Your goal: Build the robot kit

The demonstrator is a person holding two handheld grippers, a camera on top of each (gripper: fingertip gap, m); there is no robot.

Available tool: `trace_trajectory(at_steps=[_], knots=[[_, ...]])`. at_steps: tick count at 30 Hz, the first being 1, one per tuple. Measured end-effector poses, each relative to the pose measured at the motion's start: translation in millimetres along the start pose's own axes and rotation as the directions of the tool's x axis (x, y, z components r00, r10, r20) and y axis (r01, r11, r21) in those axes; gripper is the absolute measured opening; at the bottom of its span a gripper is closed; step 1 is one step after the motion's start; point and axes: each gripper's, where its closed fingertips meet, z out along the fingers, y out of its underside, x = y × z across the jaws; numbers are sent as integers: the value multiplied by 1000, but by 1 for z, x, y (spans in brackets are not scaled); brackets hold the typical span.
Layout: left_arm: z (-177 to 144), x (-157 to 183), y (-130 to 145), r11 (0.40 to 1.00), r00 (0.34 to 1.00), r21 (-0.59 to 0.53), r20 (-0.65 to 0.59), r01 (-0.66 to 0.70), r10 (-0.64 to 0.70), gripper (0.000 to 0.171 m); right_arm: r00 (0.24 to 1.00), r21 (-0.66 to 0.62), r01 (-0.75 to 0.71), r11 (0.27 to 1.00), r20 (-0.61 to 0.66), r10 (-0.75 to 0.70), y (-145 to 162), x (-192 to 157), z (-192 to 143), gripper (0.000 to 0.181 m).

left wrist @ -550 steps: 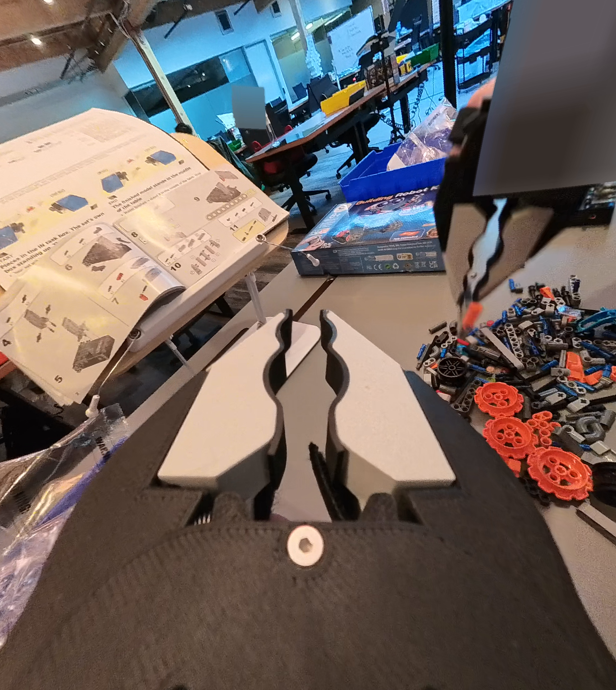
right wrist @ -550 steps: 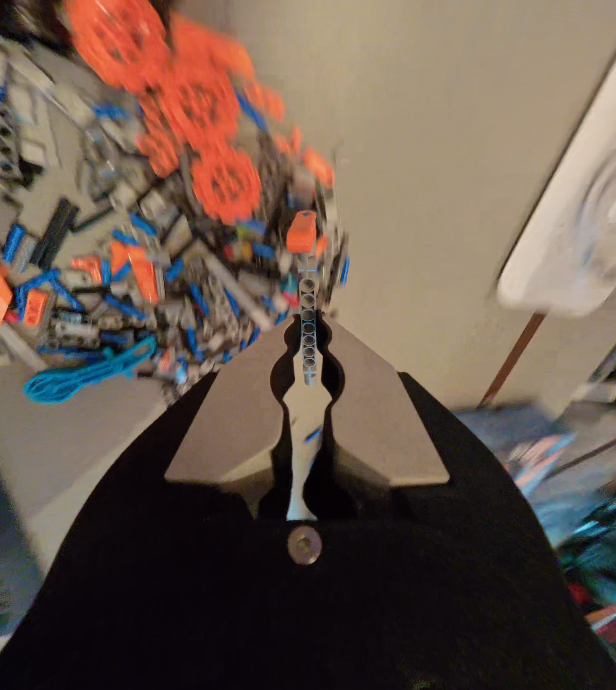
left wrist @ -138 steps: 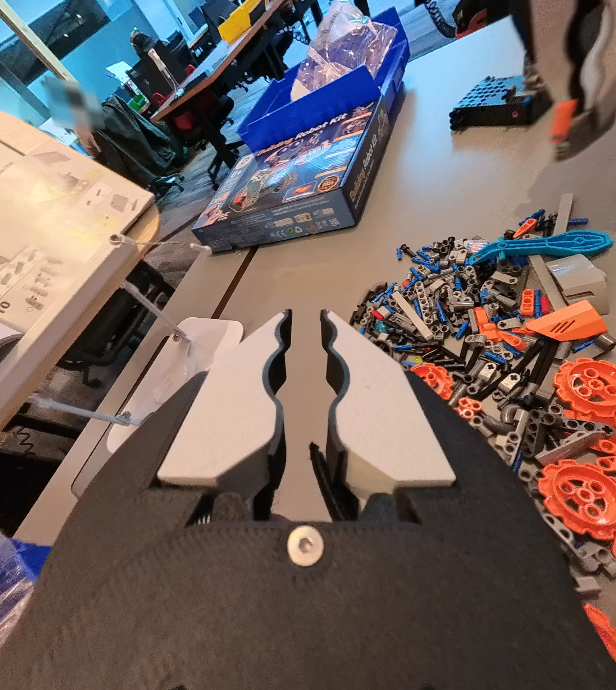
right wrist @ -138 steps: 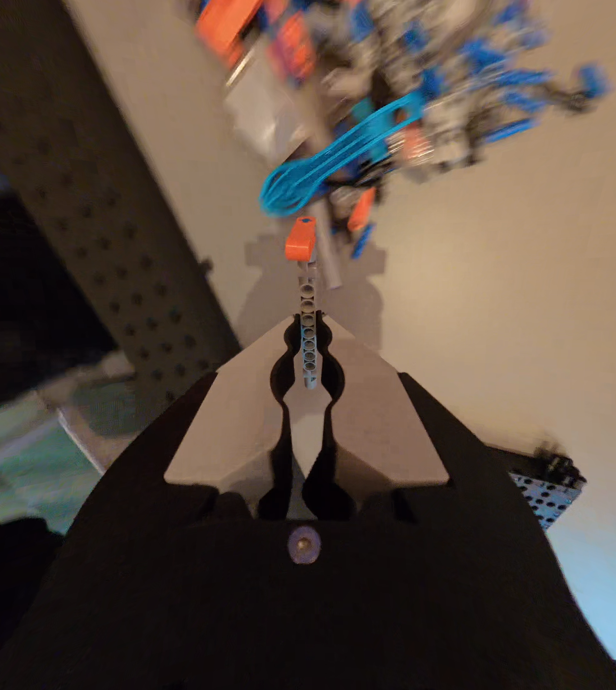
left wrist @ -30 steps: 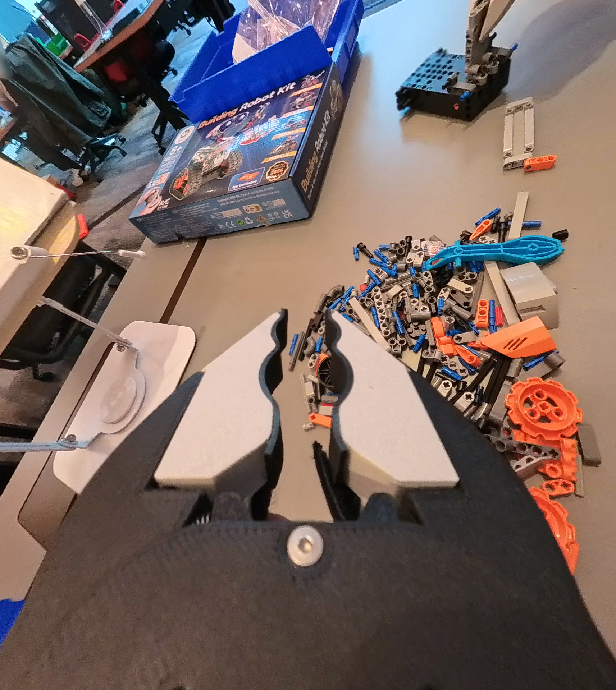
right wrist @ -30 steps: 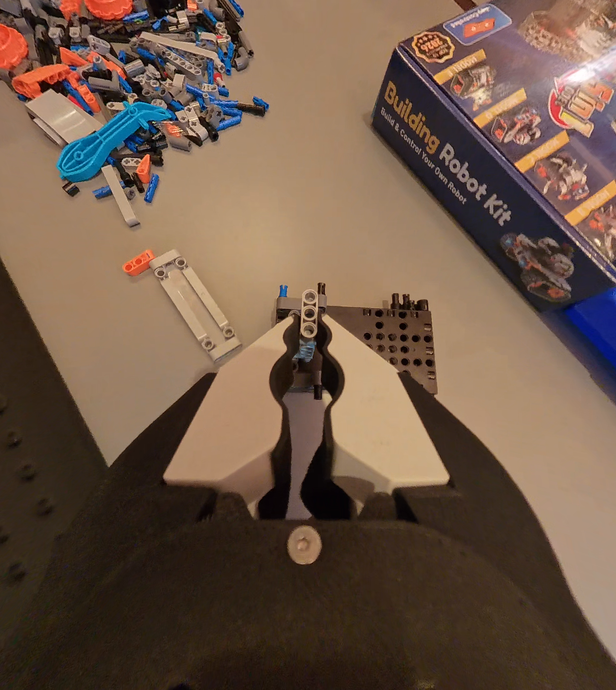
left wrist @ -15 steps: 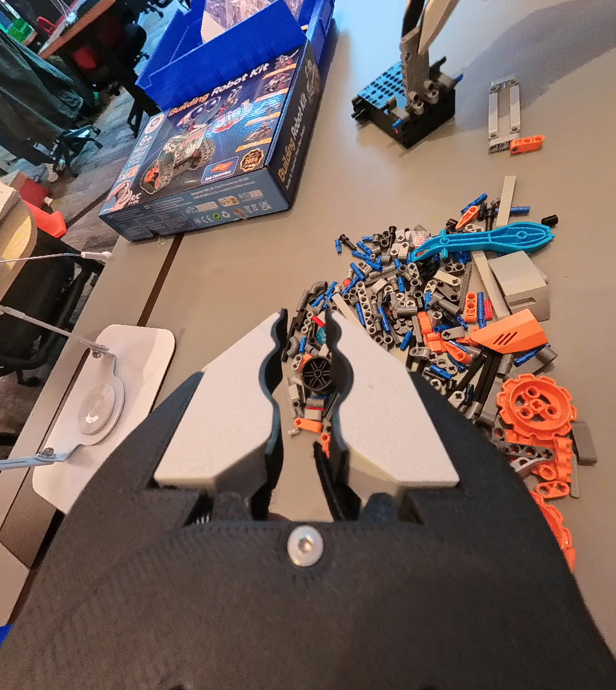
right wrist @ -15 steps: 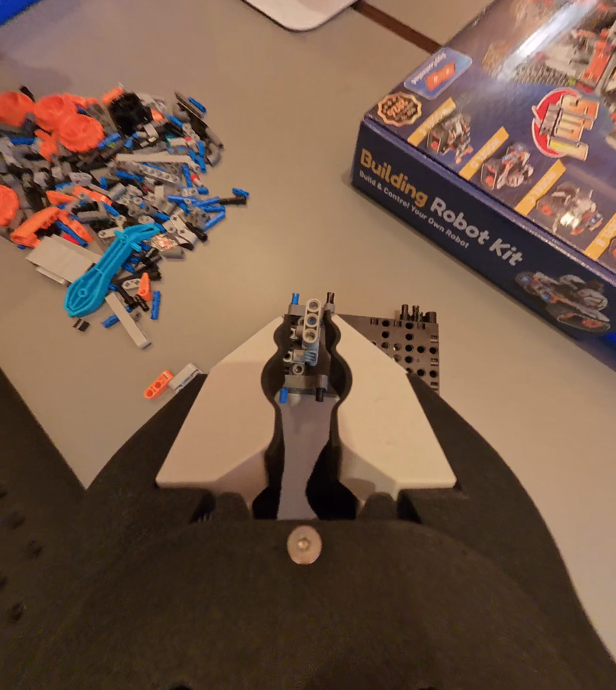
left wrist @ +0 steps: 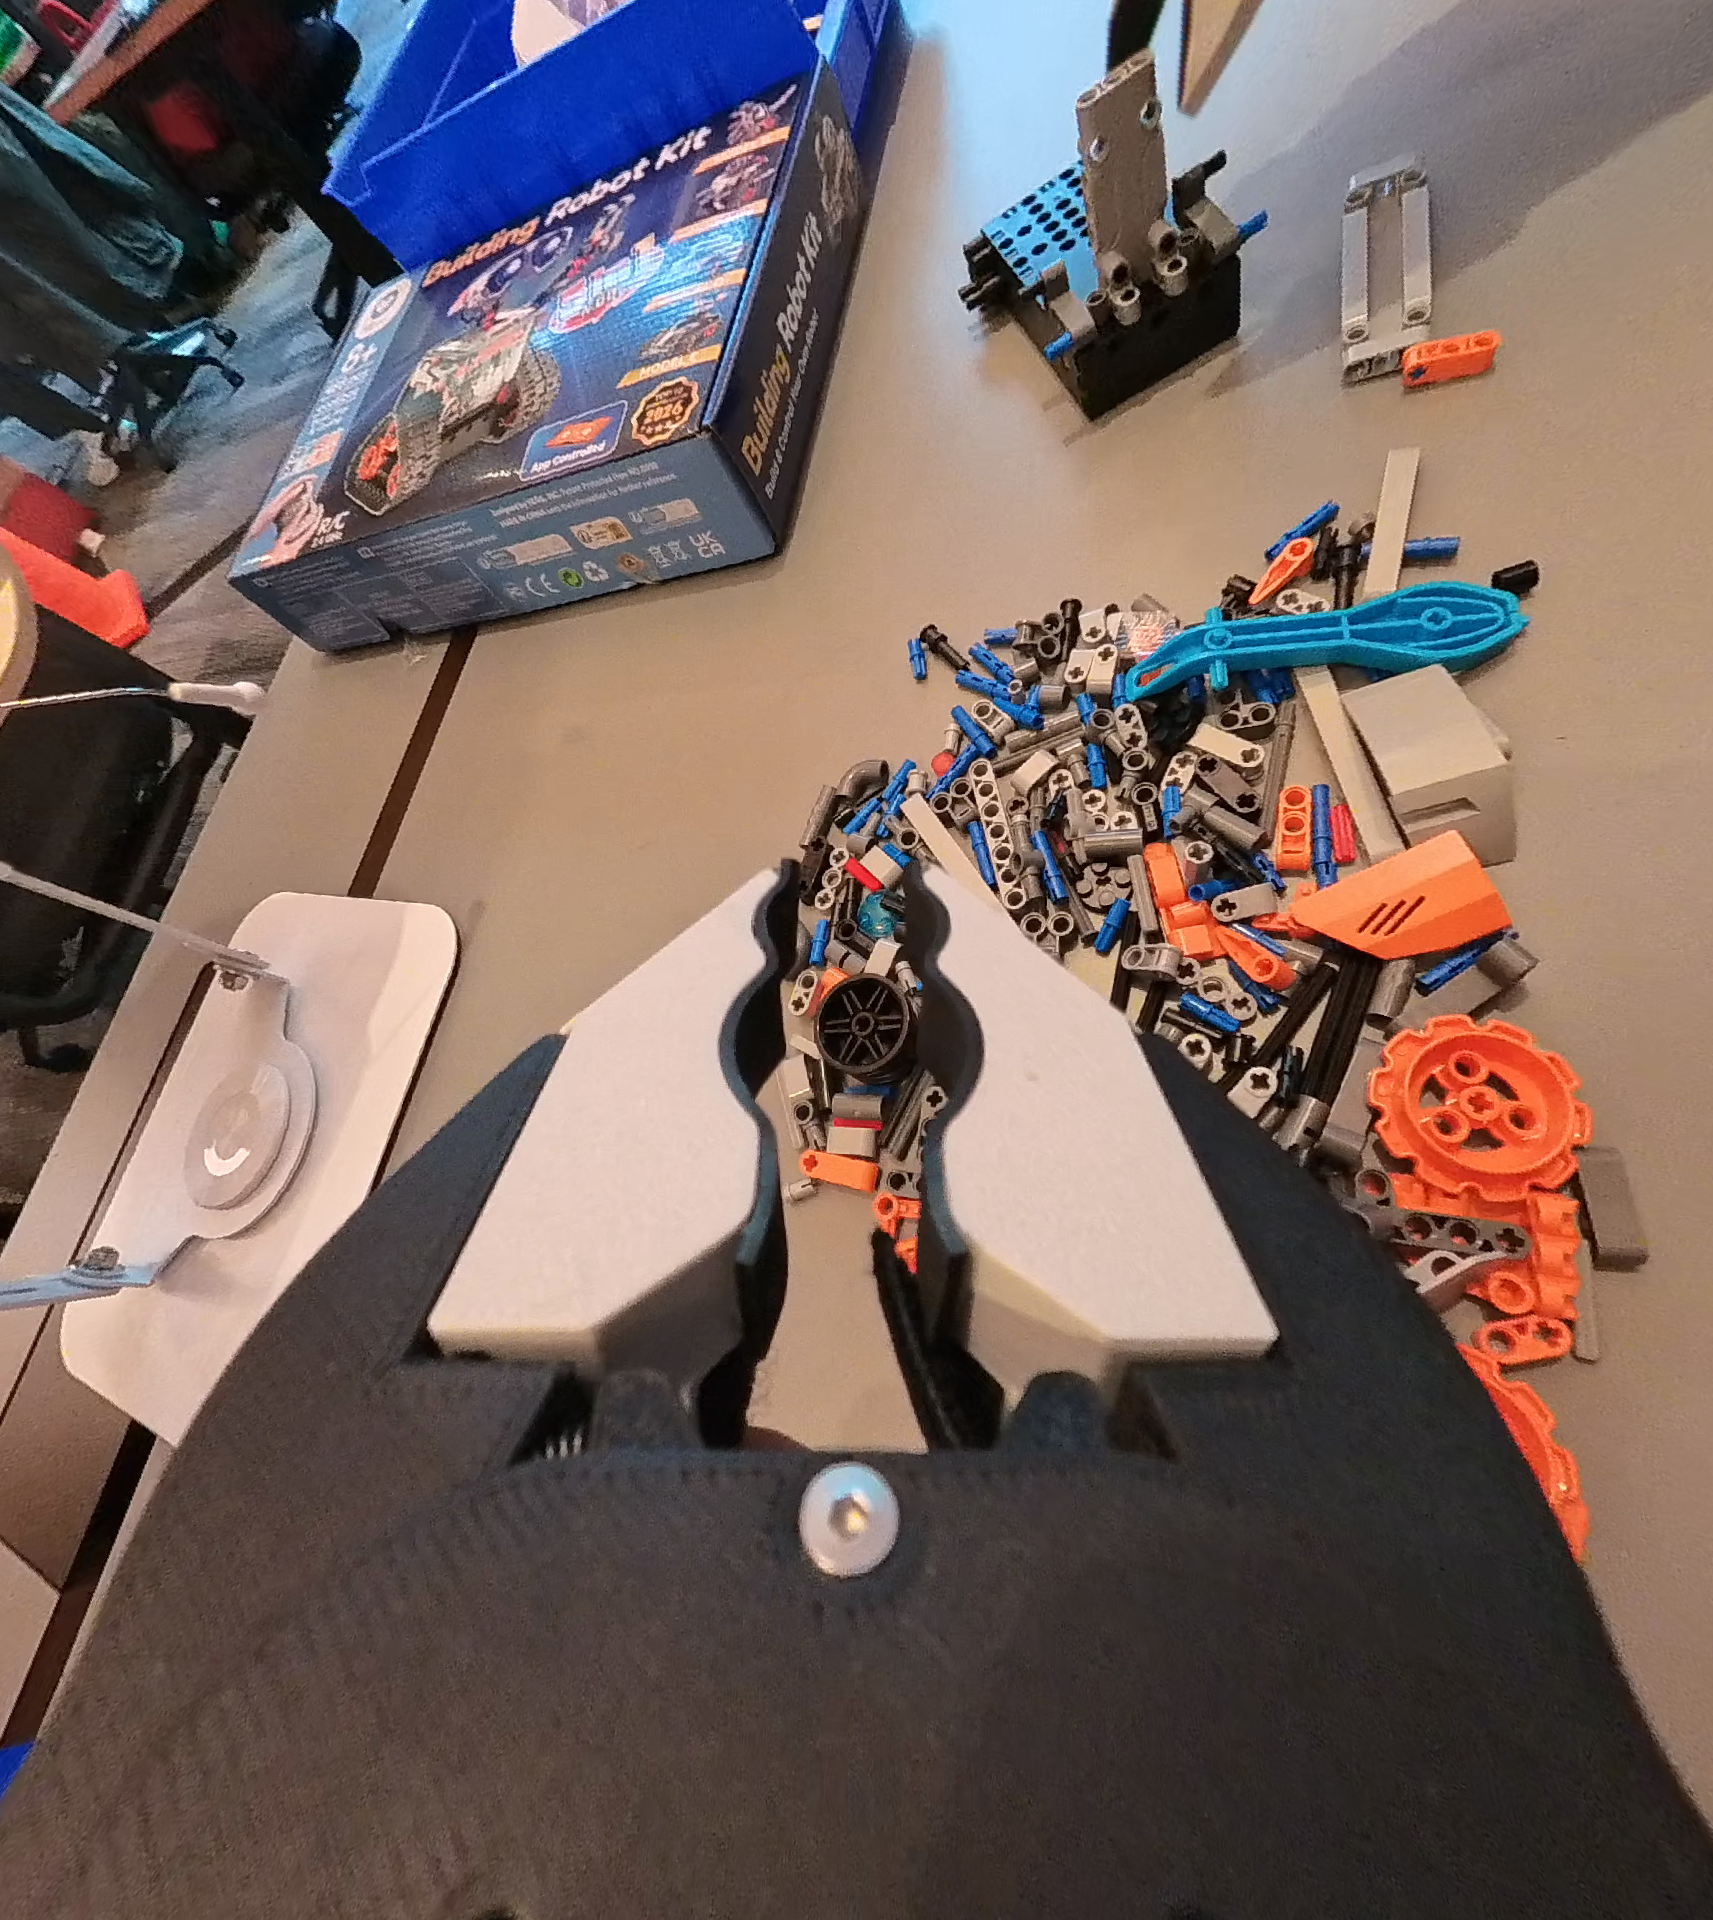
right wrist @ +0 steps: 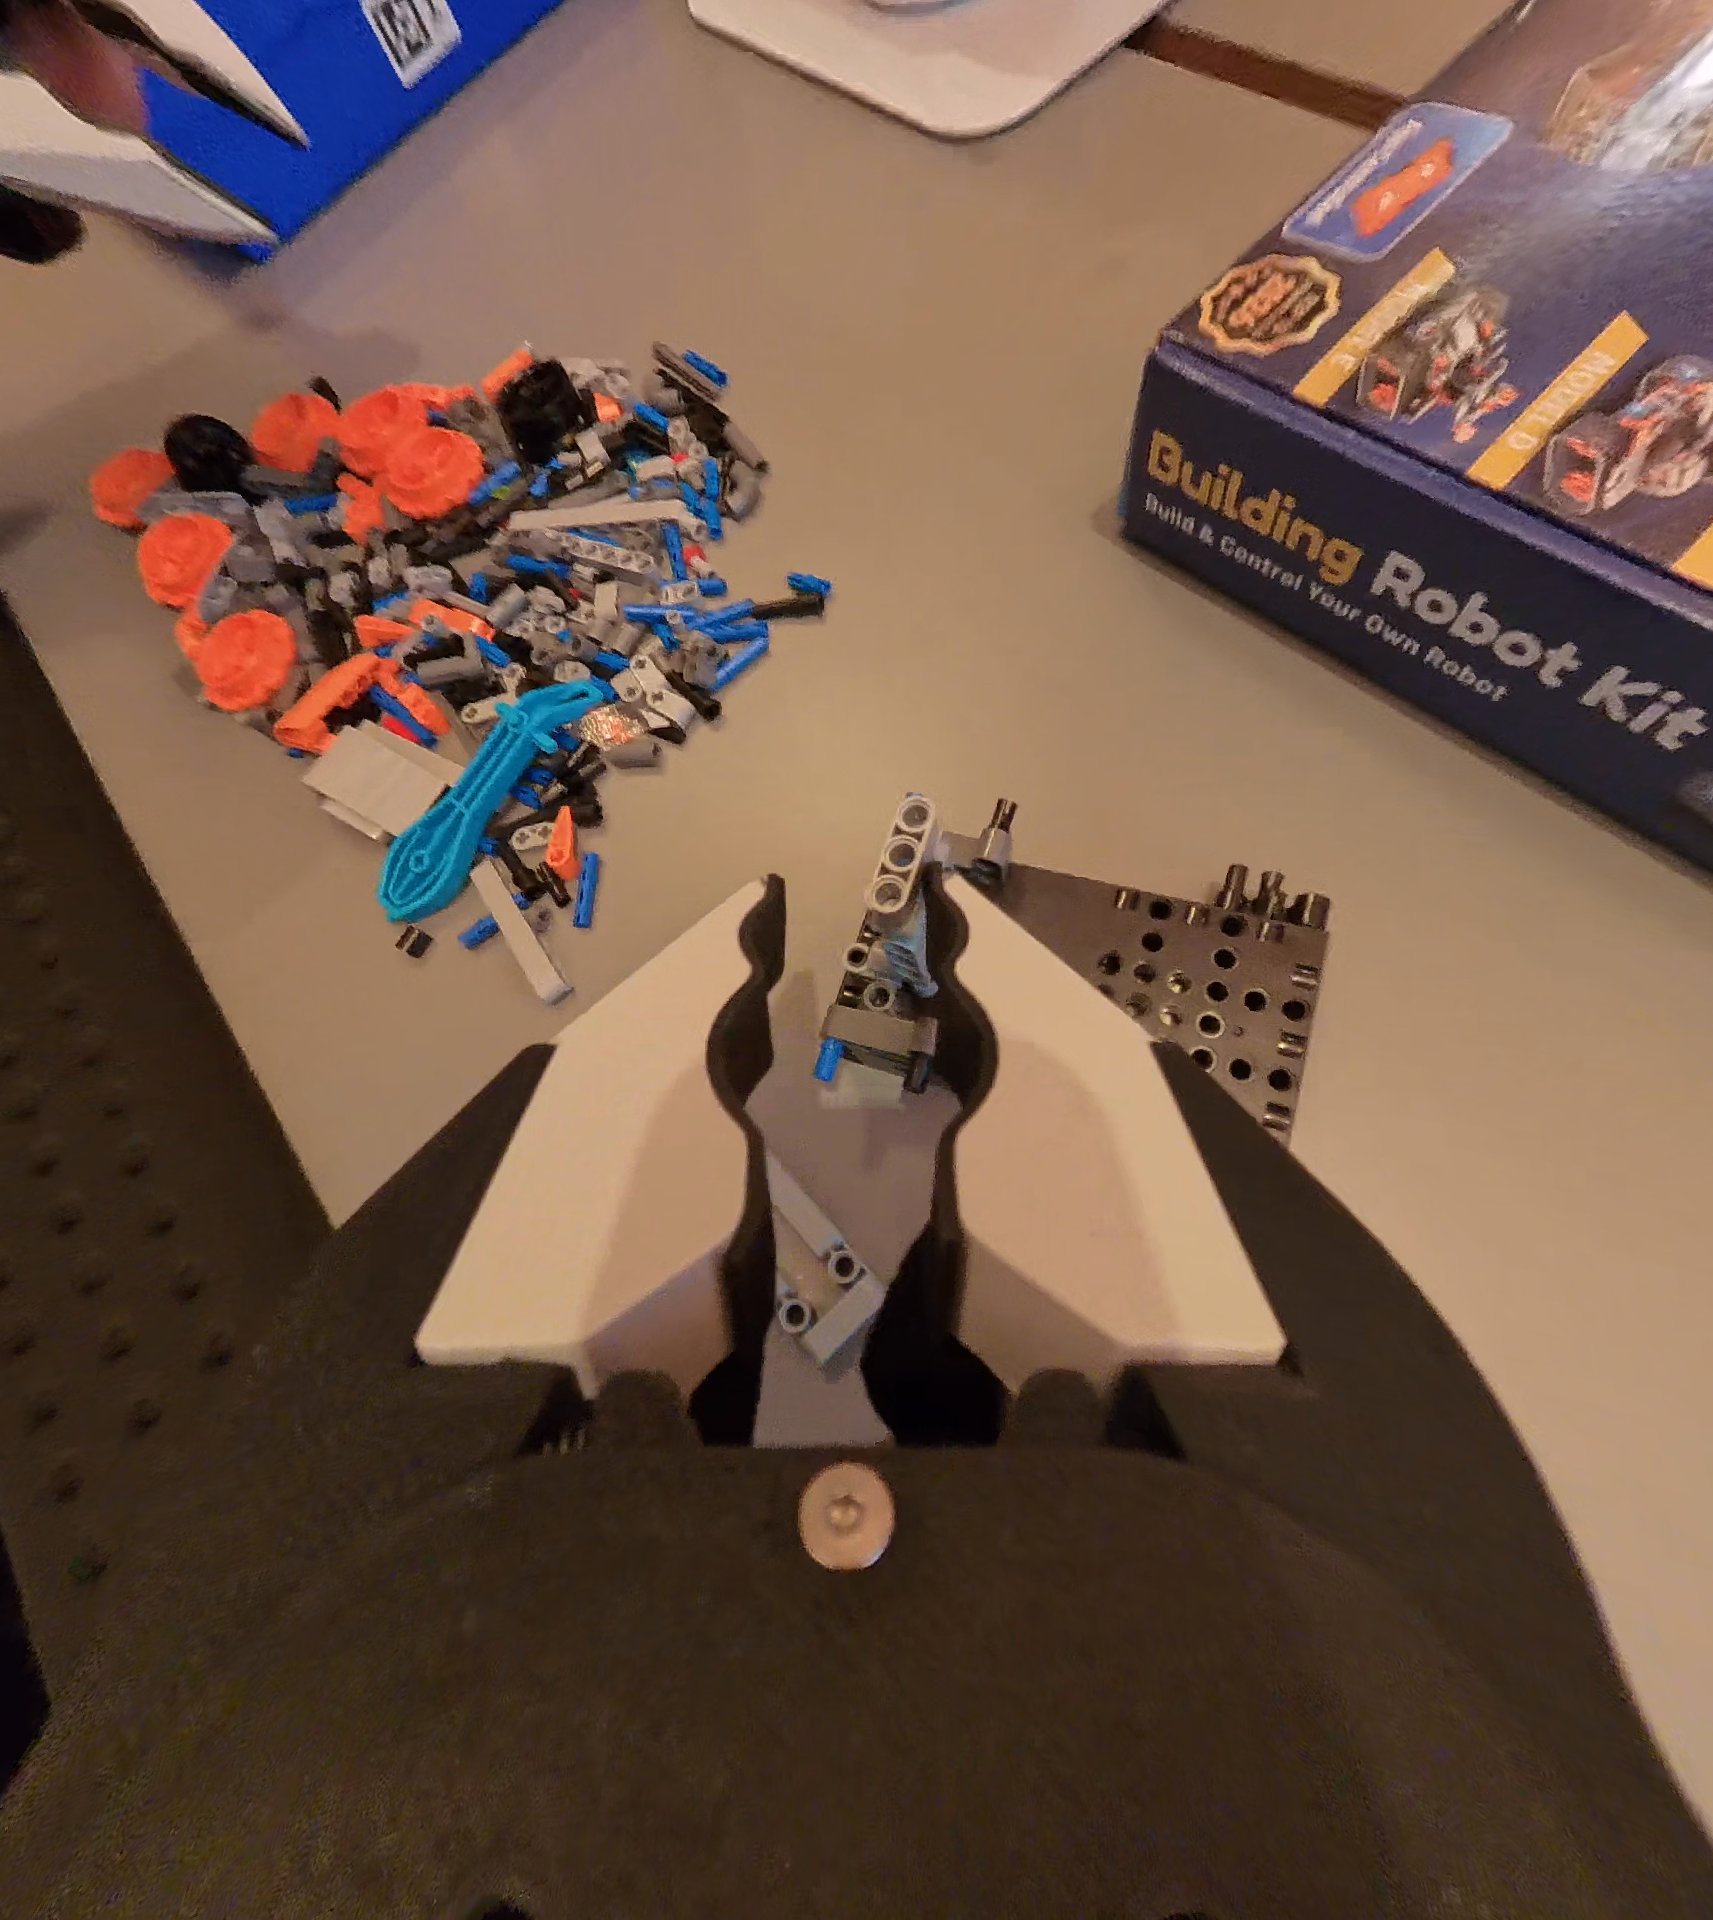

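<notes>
Left wrist view. At 9 o'clock lies a white plate [left wrist: 343, 997] with a metal bracket, flat on the grey table [left wrist: 623, 748]. At 11 o'clock sits the dark blue kit box [left wrist: 561, 416], and behind it a blue bin [left wrist: 561, 114]. Your left gripper [left wrist: 857, 904] hangs over the near edge of the loose parts pile [left wrist: 1195, 883] with its jaws spread; it holds nothing. A small black spoked wheel [left wrist: 867, 1023] lies in the gap between its fingers, whether touched or only seen through the gap you cannot tell. Toward 1 o'clock a turquoise tool [left wrist: 1330, 639] tops the pile; at 3 o'clock lie orange gears [left wrist: 1475, 1107]. At 12 to 1 o'clock stands the black perforated block [left wrist: 1112, 281] with a grey beam [left wrist: 1127, 166] upright on it. Just beside it, toward 2 o'clock, lie a grey frame piece [left wrist: 1387, 275] and a small orange connector [left wrist: 1449, 358], touching.

Right wrist view. At 10 o'clock is the parts pile [right wrist: 457, 582]; the other gripper's pale fingertips [right wrist: 177, 73] show at the upper left corner. Your right gripper [right wrist: 862, 899] has its jaws spread around the grey beam [right wrist: 899, 862], which rises between them, close against the right finger but unpinched. The black perforated block [right wrist: 1205, 987] extends toward 2 o'clock; the kit box [right wrist: 1517, 468] fills the upper right.
</notes>
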Motion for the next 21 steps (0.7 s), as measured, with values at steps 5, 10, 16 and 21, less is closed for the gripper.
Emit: trace_trajectory(at_steps=[5,10,16,21], knots=[[0,-1,1,1000,1000,-2,2,3,-3,17,999,91,-3,996,-41,7,-3,16,-19,26],[1,-1,3,1000,1000,-6,3,11,-11,17,997,187,-37,982,-63,50,-3,33,-30,25],[7,-1,7,1000,1000,-14,-5,22,-23,17,994,237,8,972,-111,19,-6,41,-34,26],[10,-1,8,999,999,-17,-11,30,-30,17,993,238,6,971,-118,23,0,46,-32,26]])
